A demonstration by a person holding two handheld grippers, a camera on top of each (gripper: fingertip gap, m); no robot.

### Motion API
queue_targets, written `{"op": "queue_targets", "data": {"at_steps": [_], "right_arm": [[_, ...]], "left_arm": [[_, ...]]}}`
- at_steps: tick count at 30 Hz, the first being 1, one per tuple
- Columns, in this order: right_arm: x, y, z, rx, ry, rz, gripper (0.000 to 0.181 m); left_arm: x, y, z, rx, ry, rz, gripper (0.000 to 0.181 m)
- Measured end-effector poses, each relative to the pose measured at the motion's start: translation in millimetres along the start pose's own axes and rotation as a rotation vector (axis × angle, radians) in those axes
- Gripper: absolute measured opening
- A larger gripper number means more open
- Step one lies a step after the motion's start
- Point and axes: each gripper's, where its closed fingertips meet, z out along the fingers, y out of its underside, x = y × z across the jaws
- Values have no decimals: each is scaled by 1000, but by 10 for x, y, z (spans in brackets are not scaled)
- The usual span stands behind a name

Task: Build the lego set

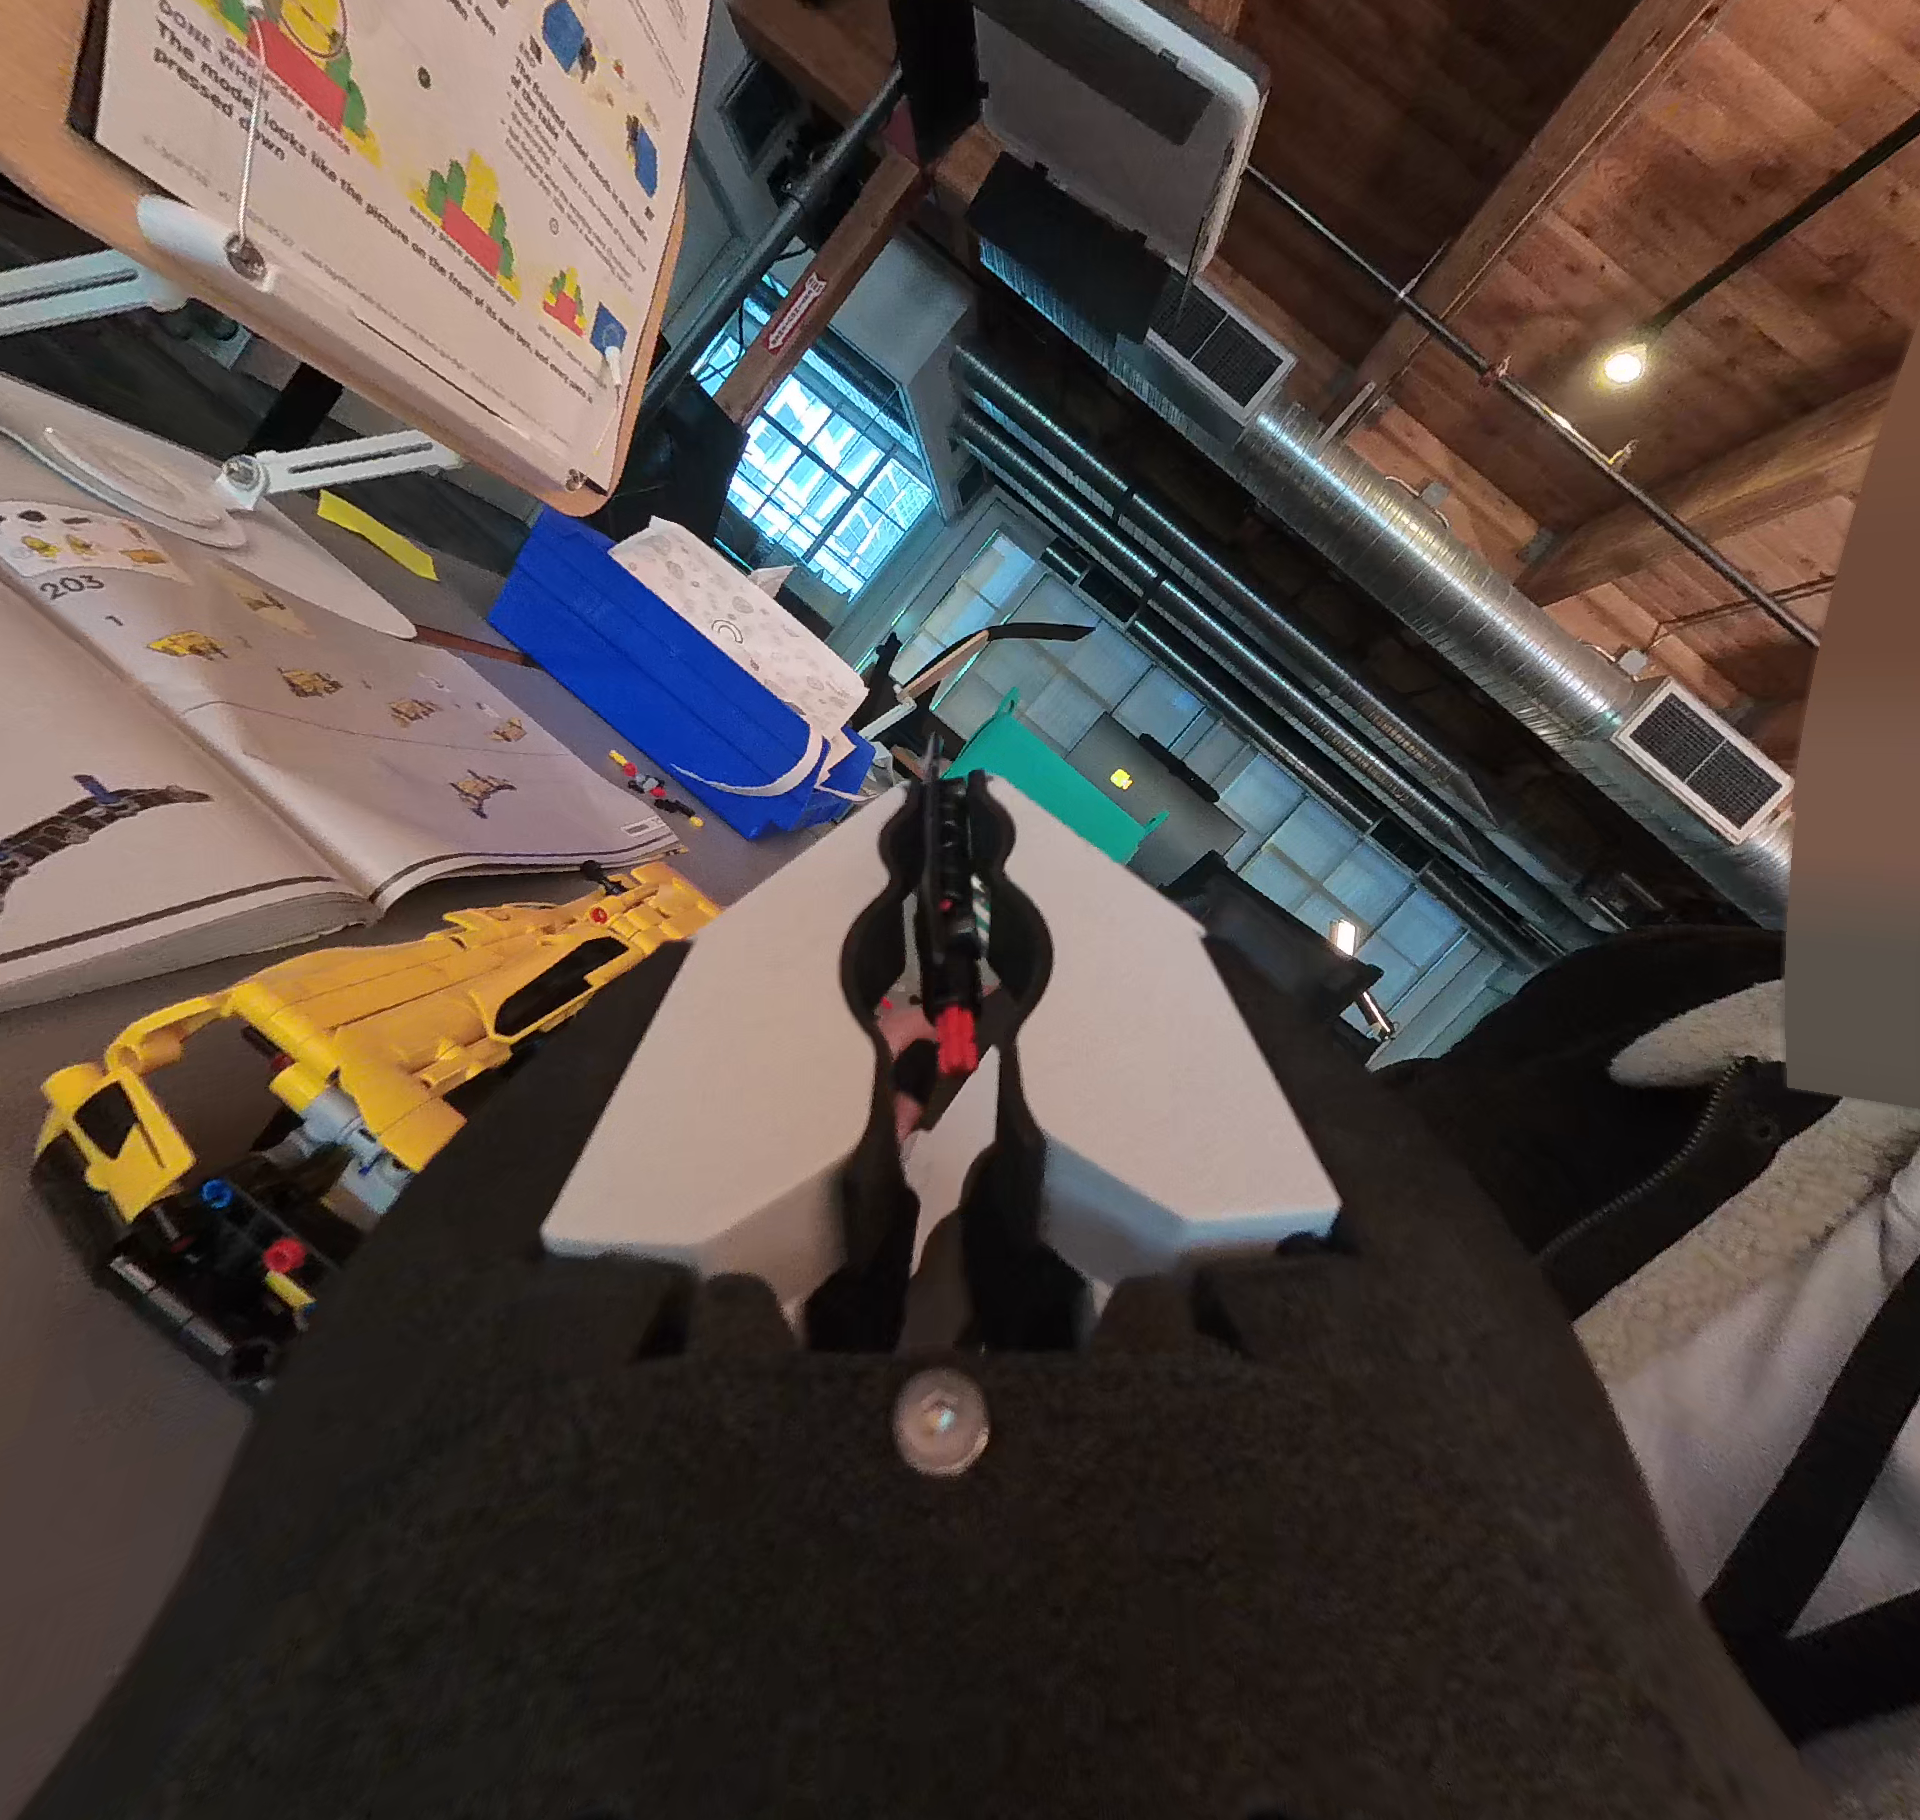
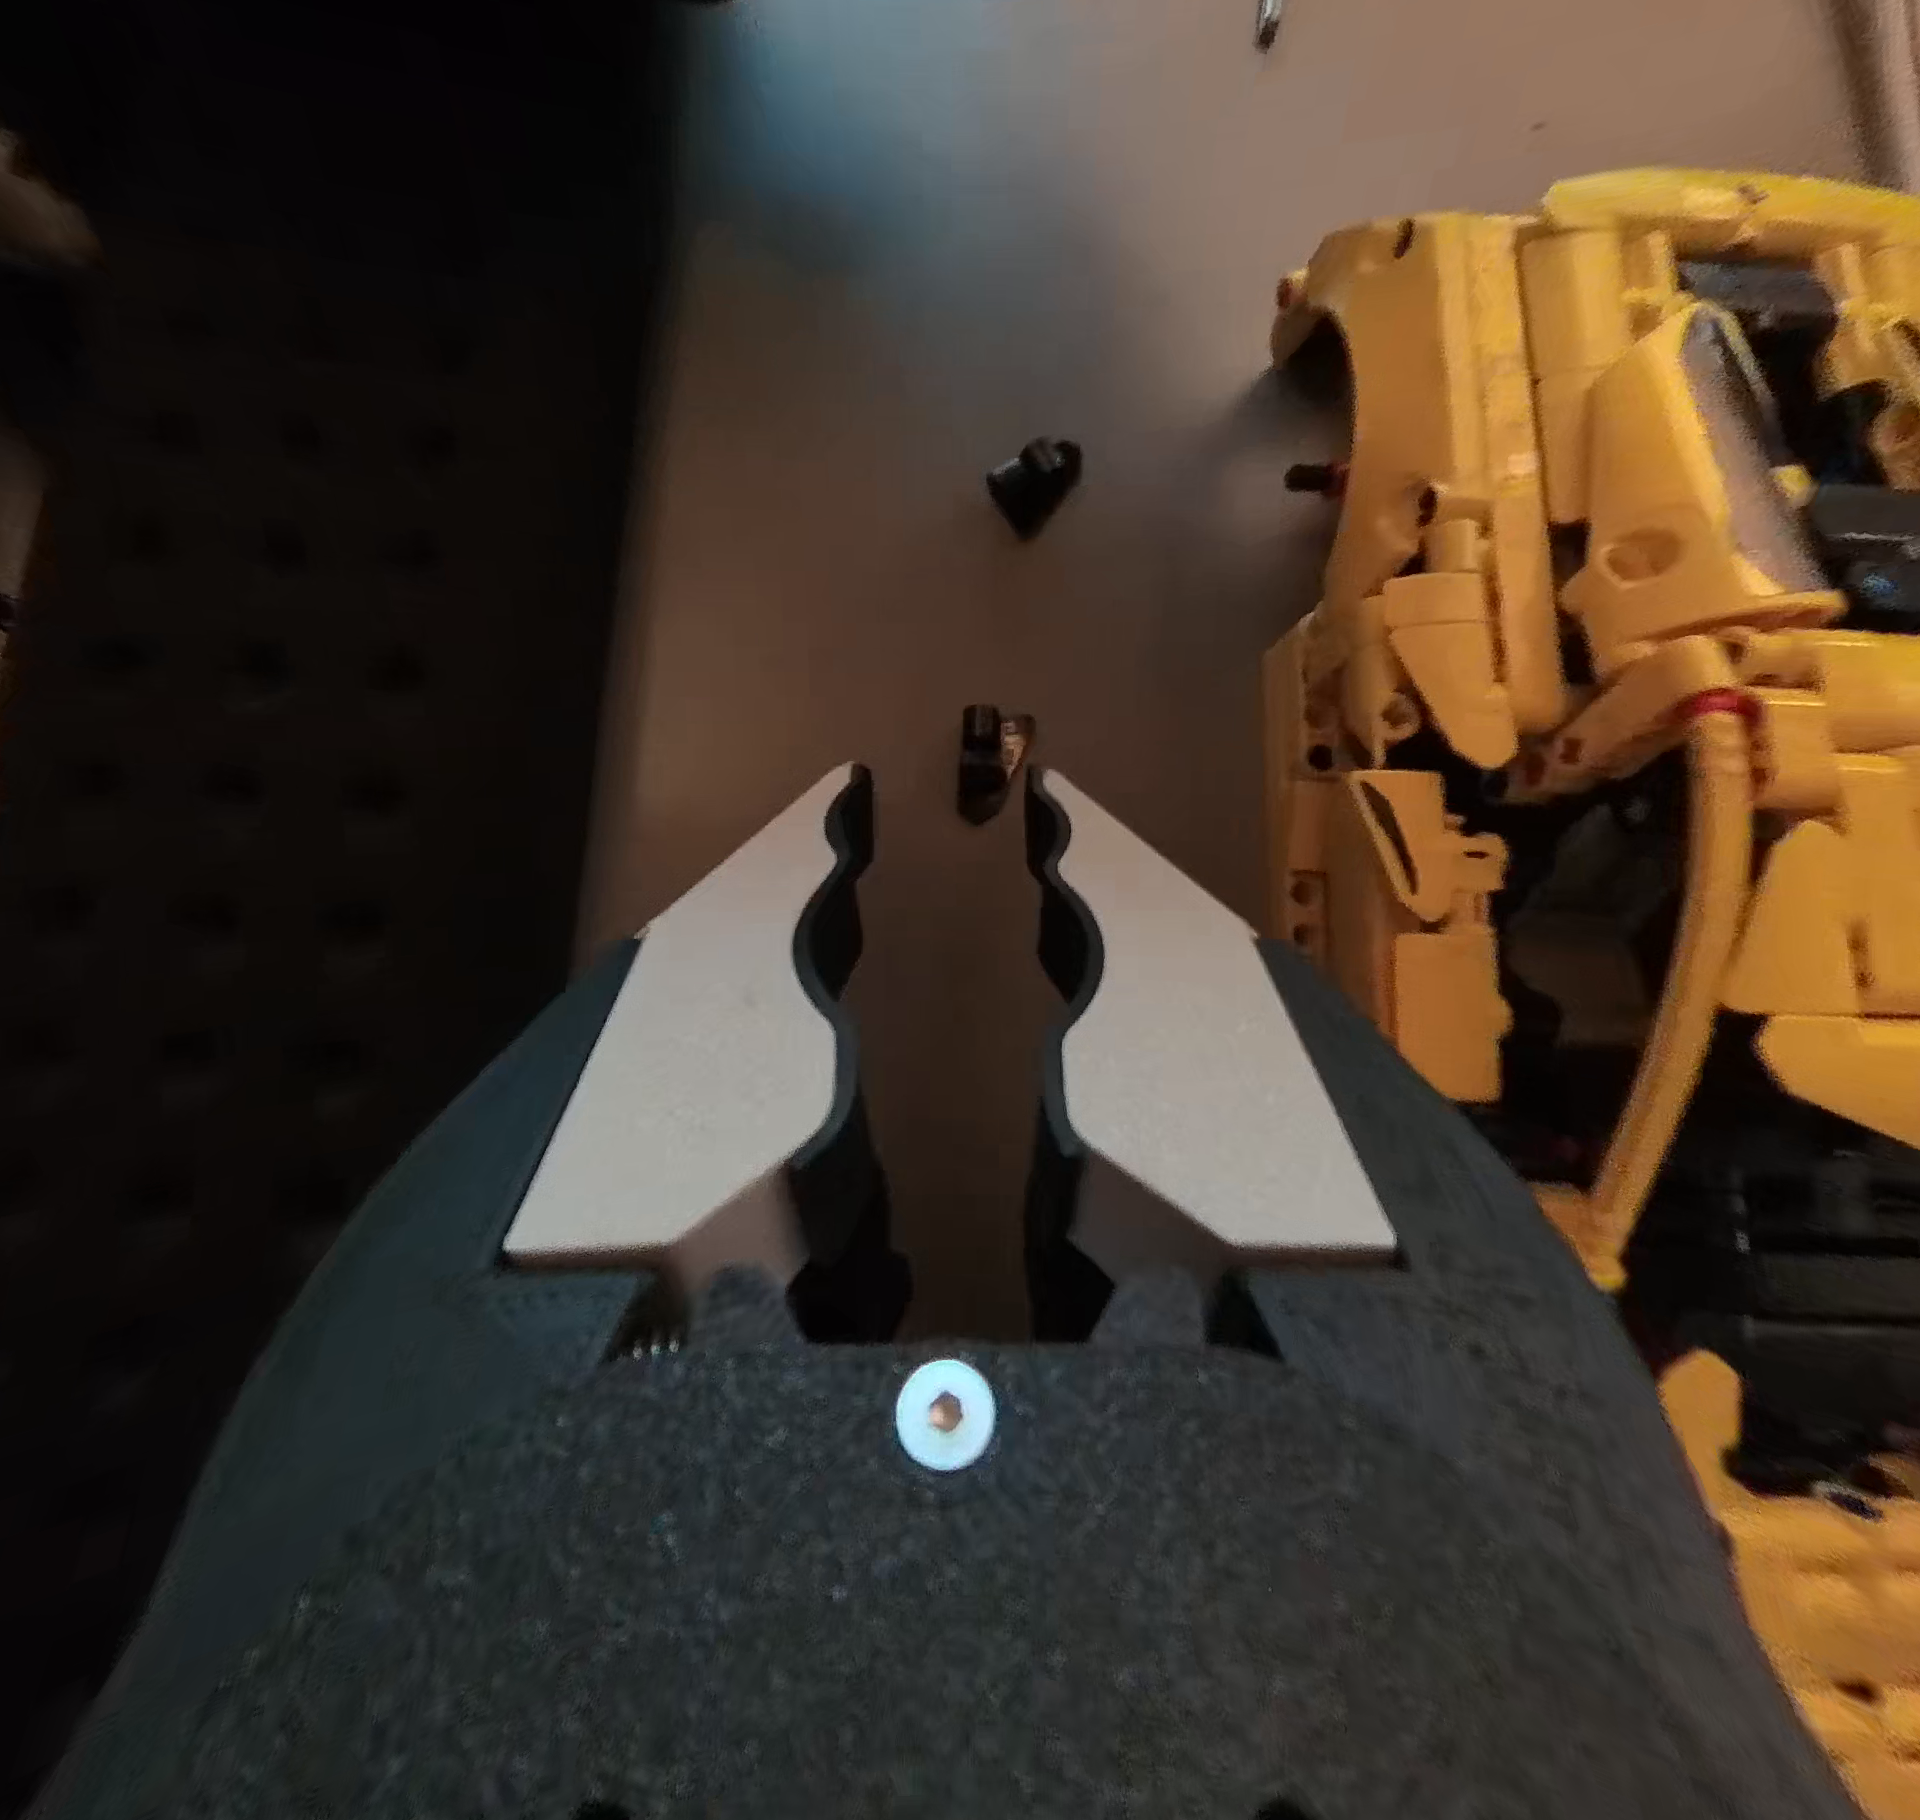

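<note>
1. The left gripper [image 1: 940, 814] is raised off the table [image 1: 62, 1303], its fingers clamped on a slim black rod with a red end [image 1: 951, 949]. The rod is held along its length in a narrow pinch, so it could swivel or slide out if the hold is loosened or the rod is knocked against the model.

2. The right gripper [image 2: 948, 783] is lowered toward the table [image 2: 831, 368], its fingers apart around empty space. A small black piece [image 2: 987, 762] is seen just beyond the tips, nearer the right finger [image 2: 1049, 814]. Because the piece sits off-centre, it could be nudged sideways rather than caught when the fingers are closed.

3. A second black piece [image 2: 1034, 482] lies farther off in line with the first; the wrong one could be taken if the gripper overshoots.

4. The yellow model [image 2: 1558, 679] stands close on the right. Loose panels could be dislodged by a sideways swing of the right gripper.

5. The right view is blurred, so the piece's orientation cannot be told.
</note>
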Motion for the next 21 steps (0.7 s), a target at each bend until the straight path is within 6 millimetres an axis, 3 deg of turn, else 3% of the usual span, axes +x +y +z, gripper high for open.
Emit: {"op": "queue_targets", "data": {"at_steps": [6, 10, 13, 16, 18, 21], "right_arm": [[-31, 1, 5, 1, -44, 32, 28], [56, -25, 4, 3, 25, 7, 27], [98, -64, -18, 21, 58, 11, 27], [45, -152, -35, 57, 19, 46, 27], [28, -200, -49, 75, -12, 79, 27], [43, -154, -40, 59, -34, 121, 26]], "left_arm": [[12, -27, -14, 13, 4, -2, 8], [60, -172, -176, 57, 3, 20, 8], [-34, -169, -371, 8, -115, 64, 8], [-339, 26, -766, -183, -456, 220, 7], [-332, 100, -1000, -232, -570, 322, 7], [-215, 225, -1142, -230, -598, 321, 7]]}}
